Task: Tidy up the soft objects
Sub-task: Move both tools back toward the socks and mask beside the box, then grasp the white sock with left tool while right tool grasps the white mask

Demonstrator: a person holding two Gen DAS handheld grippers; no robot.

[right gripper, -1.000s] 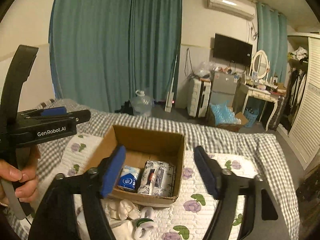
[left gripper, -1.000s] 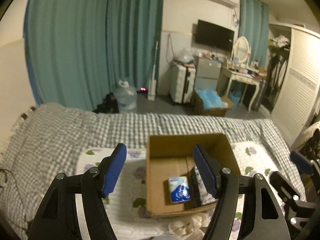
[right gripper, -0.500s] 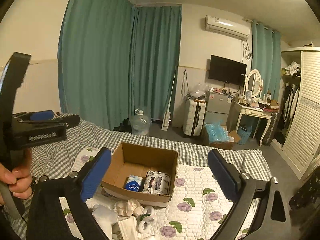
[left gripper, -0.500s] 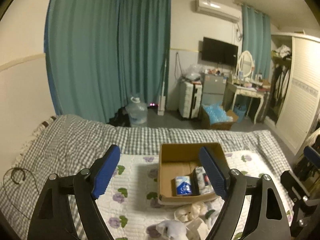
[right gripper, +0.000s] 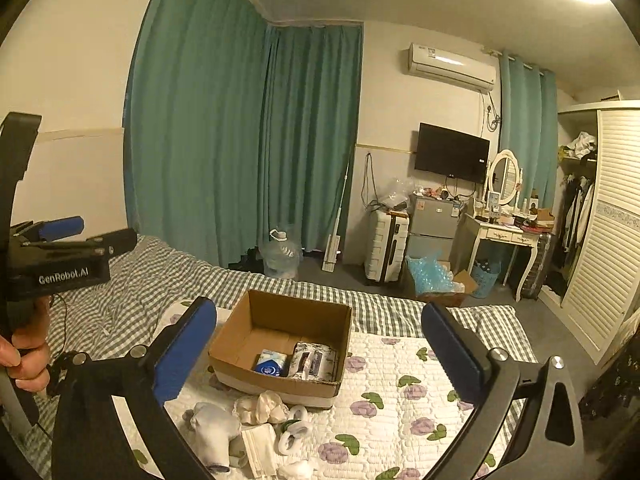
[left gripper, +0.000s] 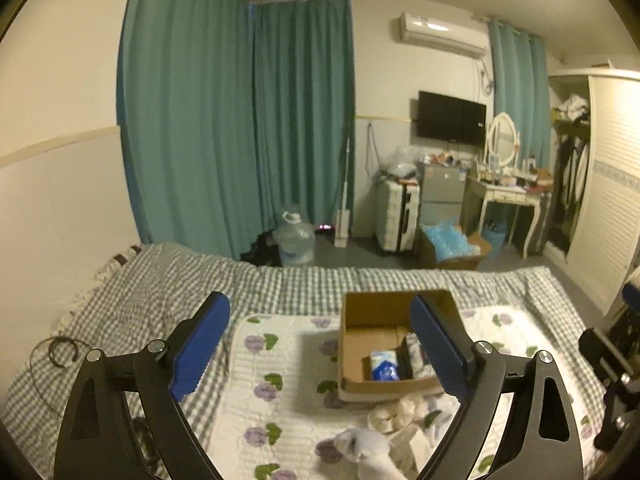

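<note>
Soft objects (right gripper: 256, 420) are being left in a loose heap on the flowered quilt (right gripper: 400, 392), just in front of the near wall of the cardboard box (right gripper: 280, 332), which is standing open-topped on the bed. Inside the box, a blue-and-white tissue pack (right gripper: 272, 363) and a floral-patterned pack (right gripper: 314, 360) are being kept side by side against the near wall, touching or nearly so. In the heap, a cream bundle (right gripper: 262, 402) is being seen nearest the box, with a pale plush toy (right gripper: 212, 426) to its left and small white rings (right gripper: 296, 426) to its right. The left gripper (left gripper: 320, 340) is being held above the bed with its jaws having just been opening; they are standing wide and nothing is being gripped between them, the box being seen only behind the right-hand finger. The right gripper (right gripper: 320, 344) is likewise being held clear of the bedding, its jaws also having just been opening and now spread wide, with only the box in view beyond the gap. A hand (right gripper: 24, 356) is being seen at the left edge of the right wrist view, wrapped round the handle of the left gripper. A green-checked blanket (left gripper: 160, 288) is being shown beneath the quilt.
</note>
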